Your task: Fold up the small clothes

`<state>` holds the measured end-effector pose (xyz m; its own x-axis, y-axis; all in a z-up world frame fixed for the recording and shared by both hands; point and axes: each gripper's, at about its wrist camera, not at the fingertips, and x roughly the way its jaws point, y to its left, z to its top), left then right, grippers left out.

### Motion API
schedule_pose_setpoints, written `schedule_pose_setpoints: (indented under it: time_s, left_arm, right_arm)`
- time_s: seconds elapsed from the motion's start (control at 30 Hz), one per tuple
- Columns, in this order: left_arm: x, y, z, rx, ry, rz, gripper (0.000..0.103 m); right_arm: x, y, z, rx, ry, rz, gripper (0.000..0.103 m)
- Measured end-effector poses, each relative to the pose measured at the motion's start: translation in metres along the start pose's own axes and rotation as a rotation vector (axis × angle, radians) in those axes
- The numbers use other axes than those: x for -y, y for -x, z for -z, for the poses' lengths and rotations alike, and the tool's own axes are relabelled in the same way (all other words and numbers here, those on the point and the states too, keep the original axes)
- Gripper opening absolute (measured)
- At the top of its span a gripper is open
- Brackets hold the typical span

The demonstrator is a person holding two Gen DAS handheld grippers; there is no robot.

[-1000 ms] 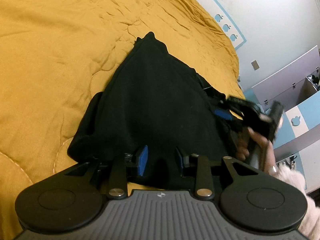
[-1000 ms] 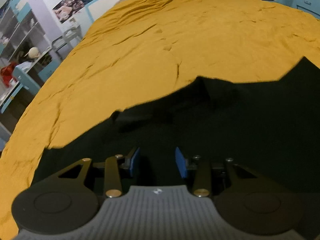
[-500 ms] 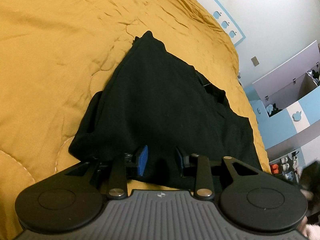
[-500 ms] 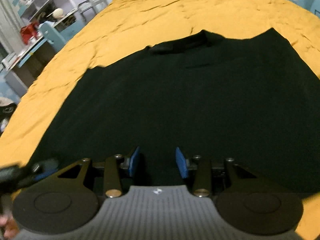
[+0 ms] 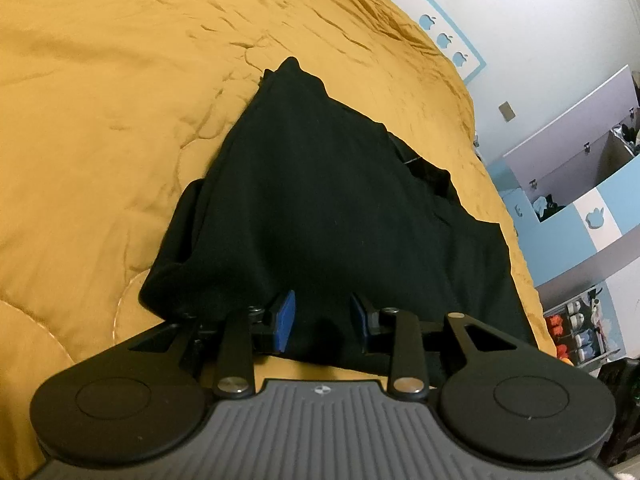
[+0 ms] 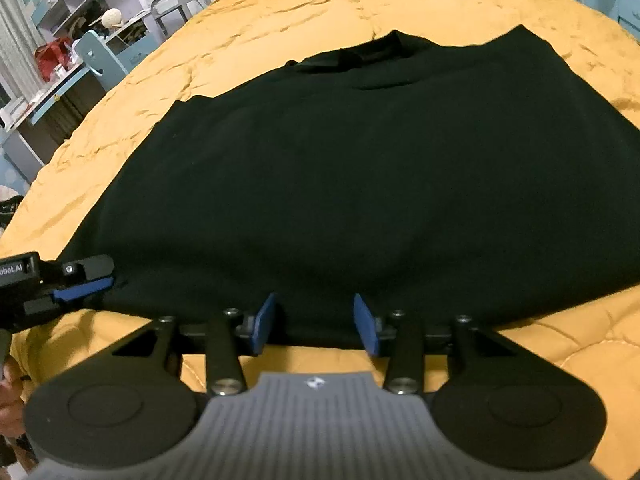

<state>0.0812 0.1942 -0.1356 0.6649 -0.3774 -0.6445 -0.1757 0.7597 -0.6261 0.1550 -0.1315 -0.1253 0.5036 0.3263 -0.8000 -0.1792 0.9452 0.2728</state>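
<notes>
A black garment (image 6: 360,168) lies spread flat on the yellow bedspread (image 6: 280,8); it also shows in the left wrist view (image 5: 328,208), with a folded sleeve at its left side. My left gripper (image 5: 322,320) is open, its blue pads over the garment's near edge. It also appears at the left of the right wrist view (image 6: 80,284), at the garment's corner. My right gripper (image 6: 316,326) is open and empty, just above the garment's near hem.
The yellow bedspread (image 5: 100,100) stretches far around the garment. A desk with shelves and a chair (image 6: 96,56) stands beyond the bed's left side. Blue and white cabinets (image 5: 580,200) stand past the bed's right edge.
My right gripper has pulled back from over the garment to its near hem, so the whole garment shows. The left gripper has barely moved. Both grippers stay open.
</notes>
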Motion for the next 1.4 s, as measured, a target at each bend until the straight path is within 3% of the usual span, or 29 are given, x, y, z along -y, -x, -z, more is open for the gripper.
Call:
schedule_pose_setpoints:
  time_s: [0.33, 0.43, 0.57, 0.77, 0.93, 1.07, 1.4]
  left_arm:
    - [0.01, 0.006, -0.001, 0.007, -0.037, -0.035, 0.039]
    - [0.019, 0.024, -0.008, 0.037, -0.074, -0.031, 0.04]
    - [0.013, 0.053, -0.029, 0.081, -0.08, 0.009, 0.046]
    - [-0.011, 0.069, -0.063, 0.098, -0.091, -0.034, 0.046]
    - [-0.037, 0.056, -0.09, 0.049, -0.067, -0.06, 0.046]
    - [-0.045, 0.038, -0.106, 0.022, -0.075, -0.072, 0.046]
    - [-0.061, -0.042, -0.151, -0.092, 0.064, 0.087, 0.046]
  right_arm:
    - [-0.002, 0.003, 0.0, 0.01, 0.011, 0.006, 0.041]
    - [-0.016, 0.017, -0.004, 0.048, 0.038, 0.035, 0.048]
    - [-0.06, 0.036, 0.001, 0.115, 0.211, 0.002, 0.059]
    - [-0.136, 0.027, 0.017, 0.119, 0.473, -0.083, 0.064]
    - [-0.19, 0.001, 0.036, 0.144, 0.682, -0.044, 0.064]
    - [-0.216, -0.023, 0.04, 0.145, 0.777, -0.017, 0.064]
    - [-0.233, -0.06, 0.021, 0.159, 0.719, 0.004, 0.071]
